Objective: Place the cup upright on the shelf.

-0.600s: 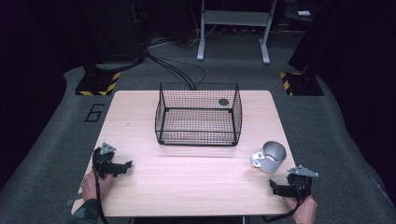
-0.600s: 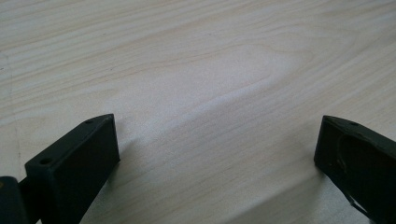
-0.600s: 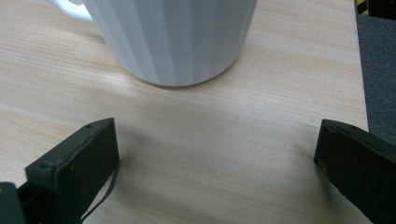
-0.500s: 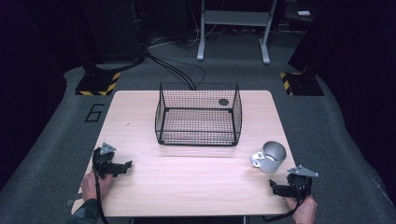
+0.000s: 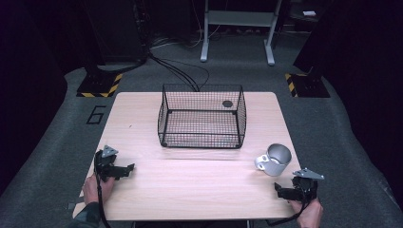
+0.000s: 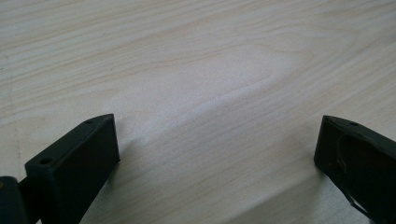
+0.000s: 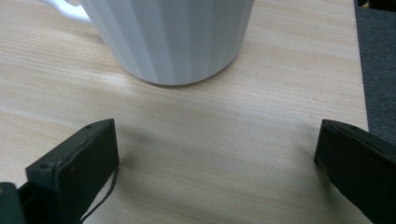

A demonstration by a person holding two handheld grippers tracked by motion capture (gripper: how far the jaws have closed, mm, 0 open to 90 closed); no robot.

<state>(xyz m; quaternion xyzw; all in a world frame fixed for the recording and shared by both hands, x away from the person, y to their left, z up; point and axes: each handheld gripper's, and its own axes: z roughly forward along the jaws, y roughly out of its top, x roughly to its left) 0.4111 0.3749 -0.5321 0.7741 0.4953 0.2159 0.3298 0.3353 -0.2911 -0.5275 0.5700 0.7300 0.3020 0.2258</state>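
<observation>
A white ribbed mug (image 5: 274,159) stands upright on the table's right side, handle to the left. My right gripper (image 5: 279,192) rests just in front of it near the front edge, open and holding nothing. The right gripper view has the mug (image 7: 170,37) close ahead, beyond the wide-apart jaws of the right gripper (image 7: 217,158). A black wire basket (image 5: 202,116) sits at the table's middle back with a small dark disc (image 5: 227,103) inside. At the front left my left gripper (image 5: 129,168) lies open over bare wood, and the left gripper (image 6: 217,154) has nothing between its jaws.
The light wooden table (image 5: 190,190) has its right edge close to the mug, with grey floor (image 7: 376,56) beyond. A metal stand (image 5: 236,28) and cables (image 5: 176,71) lie on the floor behind the table. A hand holds each gripper at the front edge.
</observation>
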